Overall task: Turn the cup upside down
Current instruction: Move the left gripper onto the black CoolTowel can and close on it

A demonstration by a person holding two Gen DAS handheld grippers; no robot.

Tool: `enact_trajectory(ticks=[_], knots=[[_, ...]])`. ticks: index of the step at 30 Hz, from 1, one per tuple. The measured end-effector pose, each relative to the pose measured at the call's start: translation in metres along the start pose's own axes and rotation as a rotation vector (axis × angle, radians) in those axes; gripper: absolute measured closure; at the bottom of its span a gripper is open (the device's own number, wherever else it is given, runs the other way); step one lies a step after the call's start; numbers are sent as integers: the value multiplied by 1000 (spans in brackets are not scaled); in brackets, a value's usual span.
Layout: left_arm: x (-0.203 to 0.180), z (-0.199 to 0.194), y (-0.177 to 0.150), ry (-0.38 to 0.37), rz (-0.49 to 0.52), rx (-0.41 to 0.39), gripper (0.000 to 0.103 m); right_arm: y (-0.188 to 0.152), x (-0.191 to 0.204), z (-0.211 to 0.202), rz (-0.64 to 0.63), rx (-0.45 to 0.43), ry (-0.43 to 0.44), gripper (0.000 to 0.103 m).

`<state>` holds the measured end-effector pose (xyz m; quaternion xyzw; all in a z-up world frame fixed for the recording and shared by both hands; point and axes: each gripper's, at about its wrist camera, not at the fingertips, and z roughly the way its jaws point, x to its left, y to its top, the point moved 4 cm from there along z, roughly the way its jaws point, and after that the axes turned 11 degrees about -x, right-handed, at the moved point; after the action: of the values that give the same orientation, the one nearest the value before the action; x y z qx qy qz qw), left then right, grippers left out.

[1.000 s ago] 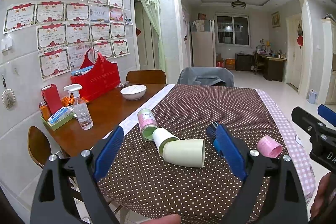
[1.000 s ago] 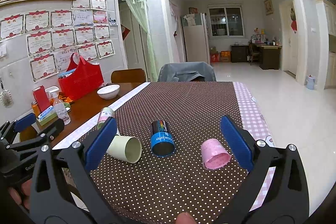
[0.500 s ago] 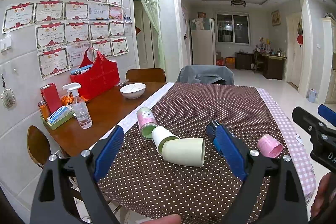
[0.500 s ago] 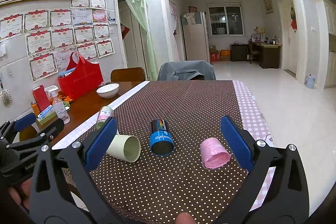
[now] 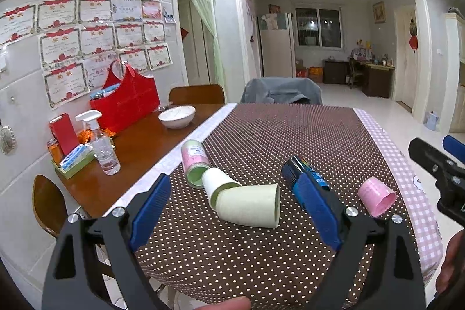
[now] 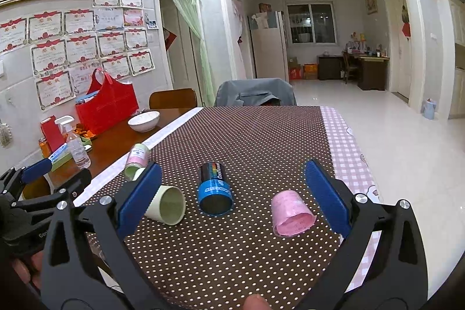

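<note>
Nothing has moved noticeably since the earlier frames: both tools hover over the near edge of the bench as before. Left tool (image 5: 235, 211), spread wide and empty, frames the pale green cup (image 5: 250, 205), which lies on its side, mouth toward the right. Tucked against that cup's base lies a white cup (image 5: 216, 180) with a green rim, and just beyond it a pink-labelled cup (image 5: 194, 157), also on its side. Right tool (image 6: 232, 199), equally wide open and empty, frames the blue cup (image 6: 214, 191) and the pink cup (image 6: 290, 214), both on their sides with mouths toward the camera. Blue cup lies between green cup (image 6: 165, 205) and pink cup, apart from each. All cups rest on a brown dotted cloth (image 6: 247, 141) covering the bench (image 5: 128, 147). On the bare wood at the left stand a white bowl (image 5: 176, 116), a spray bottle (image 5: 101, 147) and a red bag (image 5: 128, 103) near the wall.
</note>
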<state>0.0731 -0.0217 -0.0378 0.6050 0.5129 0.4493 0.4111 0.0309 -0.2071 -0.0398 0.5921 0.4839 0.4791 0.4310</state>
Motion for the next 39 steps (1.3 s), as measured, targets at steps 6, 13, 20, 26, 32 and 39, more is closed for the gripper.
enact_trajectory(ticks=[6, 13, 20, 26, 32, 39], knots=[[-19, 37, -5, -40, 30, 71, 15, -6, -22, 24, 0, 41, -35, 6], [-47, 90, -10, -126, 37, 188, 15, -19, -47, 54, 6, 104, -58, 6], [-75, 150, -18, -178, 20, 337, 15, -30, -68, 84, 26, 161, -80, 6], [-92, 192, -30, -204, -5, 457, 15, -39, -83, 101, 51, 193, -86, 6], [-106, 226, -47, -232, -44, 569, 15, -47, -93, 117, 70, 221, -88, 6], [-115, 257, -66, -245, -85, 680, 15, -55, -106, 134, 100, 248, -92, 6]])
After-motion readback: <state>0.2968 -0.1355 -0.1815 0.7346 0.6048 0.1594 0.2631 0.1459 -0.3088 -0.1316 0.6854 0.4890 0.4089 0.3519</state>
